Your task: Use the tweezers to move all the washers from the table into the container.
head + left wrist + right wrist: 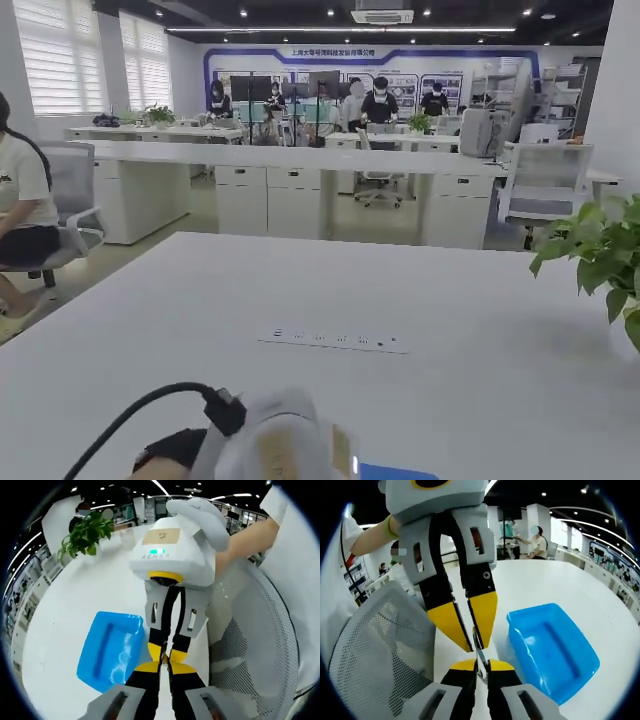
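Right tool (481, 672) and left tool (473, 644) were seen clamped tip to tip on the tweezers (479, 656) (thin, stiff, slippery steel); a mid-shank hold was judged steadiest, beside the container (552, 650).

You are working in a big open-plan office that doubles as a lab or training floor. Your long white table (420, 300) has a row of power sockets (333, 339) set into its top, and behind it stand lines of matching white desks (268, 185) with drawers beneath. Wheeled office chairs (72, 205) sit at them, and a mesh-backed chair (375, 645) is right beside you. Slatted blinds (60, 60) cover the windows on the left. At the far end, people (379, 100) work among monitors (250, 88) under a blue-framed wall board (333, 52) with lettering. Strip lights (340, 29) and an air-conditioning unit (382, 14) hang from the dark ceiling, and a leafy potted plant (595, 250) stands on your table.
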A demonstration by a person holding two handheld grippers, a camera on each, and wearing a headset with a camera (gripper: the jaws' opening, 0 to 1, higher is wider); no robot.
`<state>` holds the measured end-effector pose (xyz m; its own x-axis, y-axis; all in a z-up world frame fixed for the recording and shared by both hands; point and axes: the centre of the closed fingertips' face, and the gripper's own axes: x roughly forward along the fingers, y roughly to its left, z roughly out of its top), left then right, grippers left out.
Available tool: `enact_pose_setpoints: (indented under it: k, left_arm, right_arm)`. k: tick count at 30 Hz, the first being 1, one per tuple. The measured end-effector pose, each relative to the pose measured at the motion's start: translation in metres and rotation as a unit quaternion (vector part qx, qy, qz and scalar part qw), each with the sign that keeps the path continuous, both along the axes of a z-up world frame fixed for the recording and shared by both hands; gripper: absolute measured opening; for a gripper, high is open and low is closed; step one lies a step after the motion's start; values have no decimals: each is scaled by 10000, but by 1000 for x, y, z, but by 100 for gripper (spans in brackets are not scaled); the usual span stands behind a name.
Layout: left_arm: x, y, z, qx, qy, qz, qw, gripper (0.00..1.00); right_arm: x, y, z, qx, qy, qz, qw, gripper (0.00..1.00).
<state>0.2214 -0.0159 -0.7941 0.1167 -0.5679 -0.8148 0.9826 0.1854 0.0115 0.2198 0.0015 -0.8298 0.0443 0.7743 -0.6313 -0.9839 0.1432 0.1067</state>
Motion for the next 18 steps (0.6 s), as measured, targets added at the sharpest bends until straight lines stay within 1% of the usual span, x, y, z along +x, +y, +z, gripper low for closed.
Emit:
enact_pose_setpoints:
  k: [1,2,3,4,5,6,7,8,9,10,11,12,13,14,15,16,17,18]
  left_arm:
    - [2,1,-1,-112,-4,139,9998,11]
    - [6,4,-3,-334,3,386,9987,20]
    - [6,7,-5,-452,57,570,9973,31]
    - [5,11,-7,-547,117,679,9961,34]
    - [5,14,-7,-654,112,770,9948,35]
    - [3,19,-7,-846,48,930,9921,36]
    - [3,23,-7,-967,42,1117,9890,40]
    - [0,27,-6,-1176,56,1390,9833,44]
    - [-3,29,-4,-1354,60,1511,9792,50]
    - [-7,31,-1,-1599,83,1715,9721,54]
    - [-10,33,1,-1755,92,1838,9671,57]
    - [-12,35,6,-2001,46,2055,9580,59]
    - [-14,37,10,-2169,1,2229,9504,60]
    - [-16,39,17,-2413,-44,2472,9384,60]
    - [-17,40,22,-2594,-85,2634,9291,62]
    - [-18,41,26,-2740,-130,2777,9207,64]
    - [-18,44,29,-2831,-186,2920,9134,67]
    - [-18,48,34,-2946,-346,3083,9039,71]
  right_arm:
    - [1,0,0,22,62,-32,10000,3]
    - [2,0,0,77,224,-173,9996,3]
    - [4,-1,1,99,243,-213,9994,3]
    - [5,-1,1,131,313,-265,9991,3]
    - [5,-1,1,166,392,-299,9986,3]
    - [7,-2,1,194,447,-359,9982,3]
    - [8,-3,1,222,503,-393,9977,3]
    - [8,-3,1,302,683,-488,9960,3]
    - [9,-4,1,345,791,-544,9948,3]
    - [10,-5,1,447,941,-653,9924,3]
    - [11,-6,1,522,1039,-696,9908,3]
    - [12,-7,1,612,1209,-853,9871,3]
    - [14,-8,2,667,1263,-932,9854,3]
    - [14,-9,3,741,1376,-1008,9826,3]
    - [15,-10,5,798,1422,-1044,9811,3]
    - [15,-12,5,809,1429,-1045,9809,3]
    - [15,-14,8,836,1441,-1064,9803,3]
    - [14,-14,9,852,1454,-1078,9798,3]
